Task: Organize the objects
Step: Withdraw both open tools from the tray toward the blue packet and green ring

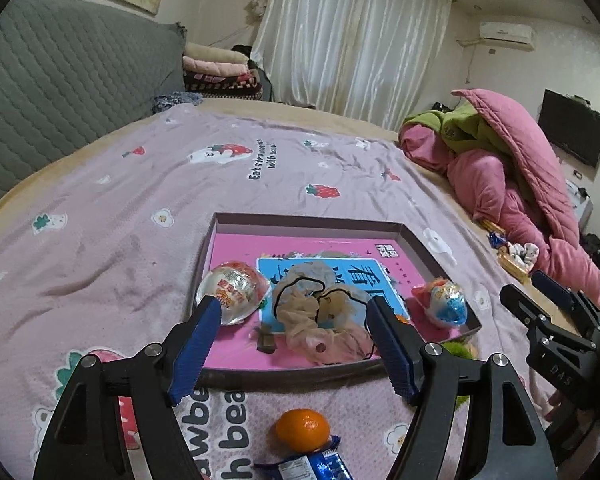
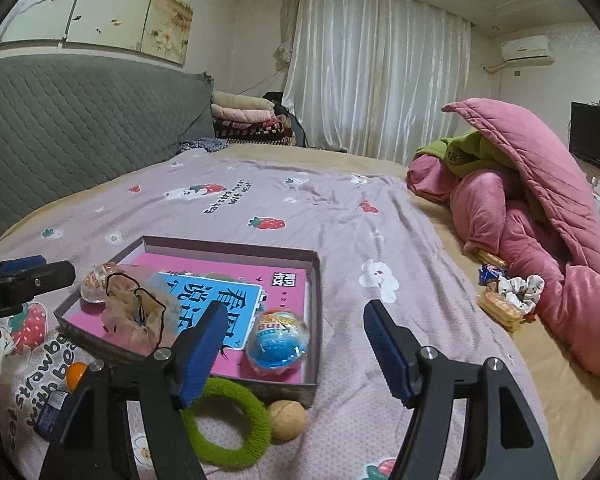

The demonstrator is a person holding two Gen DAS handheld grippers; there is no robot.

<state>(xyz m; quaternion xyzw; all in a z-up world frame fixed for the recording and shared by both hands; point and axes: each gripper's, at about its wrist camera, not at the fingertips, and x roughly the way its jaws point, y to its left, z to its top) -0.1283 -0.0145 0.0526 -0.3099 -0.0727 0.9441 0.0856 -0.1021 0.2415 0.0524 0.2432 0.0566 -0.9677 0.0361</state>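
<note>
Two hand-held grippers are held above a bed point(image 1: 100, 208), both angled downward toward a shallow box point(image 1: 436, 256) that lies on the pink strawberry-print sheet. The left hand-held gripper point(image 1: 294, 320) is seen with its jaws spread wide and nothing between the blue pads; it is poised over the near edge of the box. Framed between its fingers, but apart from them, is a crumpled stocking point(image 1: 320, 312) lying in the box on a pink book. A clear toy egg point(image 1: 232, 292) lies in the box just beyond the left finger, and a blue toy egg point(image 1: 446, 304) sits in the box's right corner. An orange point(image 1: 302, 429) and a blue wrapper point(image 1: 300, 466) are seen on the sheet below the gripper, outside the box.

The right hand-held gripper point(image 2: 294, 350) is likewise released and empty, held to the right of the box's near corner. The blue toy egg point(image 2: 278, 344) is seen just inside that corner, beside its left finger. A green ring point(image 2: 228, 424) and a walnut point(image 2: 287, 419) lie on the sheet against the box's near wall, under the left finger. A pink quilt point(image 2: 540, 208) is heaped at the far right.
</note>
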